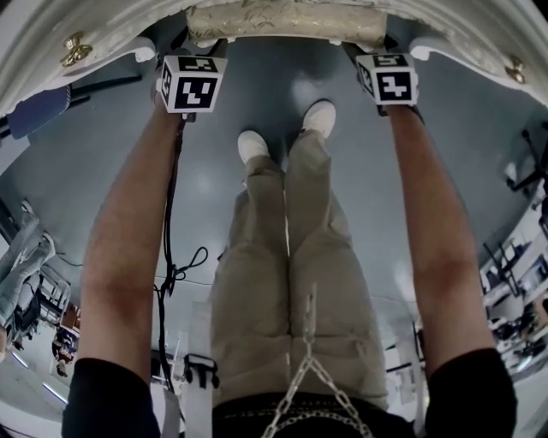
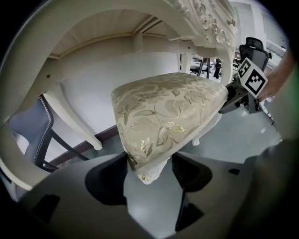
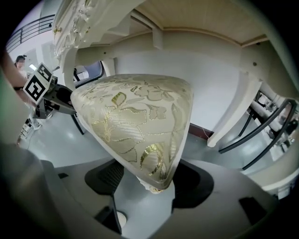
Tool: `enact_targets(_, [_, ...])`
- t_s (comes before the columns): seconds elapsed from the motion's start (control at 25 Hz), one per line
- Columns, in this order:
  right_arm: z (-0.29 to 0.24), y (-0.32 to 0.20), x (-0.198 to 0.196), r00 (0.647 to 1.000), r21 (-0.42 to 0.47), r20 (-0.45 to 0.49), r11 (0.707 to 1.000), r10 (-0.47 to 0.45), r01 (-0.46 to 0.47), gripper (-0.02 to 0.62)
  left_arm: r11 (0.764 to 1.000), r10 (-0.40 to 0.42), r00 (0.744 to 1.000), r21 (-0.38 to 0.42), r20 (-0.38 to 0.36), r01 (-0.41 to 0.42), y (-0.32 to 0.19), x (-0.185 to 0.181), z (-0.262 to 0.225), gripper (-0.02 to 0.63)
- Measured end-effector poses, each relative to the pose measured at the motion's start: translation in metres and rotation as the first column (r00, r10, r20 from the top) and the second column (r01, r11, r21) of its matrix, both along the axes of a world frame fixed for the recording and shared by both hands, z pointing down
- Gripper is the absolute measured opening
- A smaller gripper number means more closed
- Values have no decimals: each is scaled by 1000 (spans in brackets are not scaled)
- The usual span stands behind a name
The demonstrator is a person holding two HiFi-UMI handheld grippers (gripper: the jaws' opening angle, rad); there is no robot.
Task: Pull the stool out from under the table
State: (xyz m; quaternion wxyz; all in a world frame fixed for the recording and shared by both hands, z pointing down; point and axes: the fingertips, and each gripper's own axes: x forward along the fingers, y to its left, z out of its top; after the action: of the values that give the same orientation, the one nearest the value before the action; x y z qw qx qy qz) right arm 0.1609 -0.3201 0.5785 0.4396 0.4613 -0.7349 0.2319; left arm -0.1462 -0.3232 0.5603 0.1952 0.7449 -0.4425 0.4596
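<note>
I'm holding the left gripper (image 2: 148,179) and right gripper (image 3: 145,184) wide-jawed astride the stool's (image 1: 287,21) near corners, top centre, seemingly still under the table (image 1: 47,56), so I'm next needing both clamping evenly before pulling.

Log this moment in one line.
stool: partly under table | left tongs: open, stool corner between | right tongs: open, other corner between

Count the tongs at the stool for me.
2. The left tongs straddle the stool's left corner. The right tongs straddle its right corner. Both stand open, not clamped. None are hidden.
</note>
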Motion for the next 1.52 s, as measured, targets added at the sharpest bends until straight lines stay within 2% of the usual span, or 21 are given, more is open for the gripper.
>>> enact_targets(0.96, [-25, 132, -17, 995, -105, -43, 990, 85, -89, 293, 997, 57, 998, -45, 32, -55, 106, -15, -22, 293])
enact_targets(1.24, [-13, 151, -20, 998, -118, -26, 991, 57, -60, 289, 999, 27, 999, -45, 35, -26, 138, -20, -11, 293])
enact_targets(1.52, [-22, 193, -2, 1000, -117, -26, 993, 0, -3, 285, 997, -30, 999, -70, 36, 32, 199, -3, -18, 293])
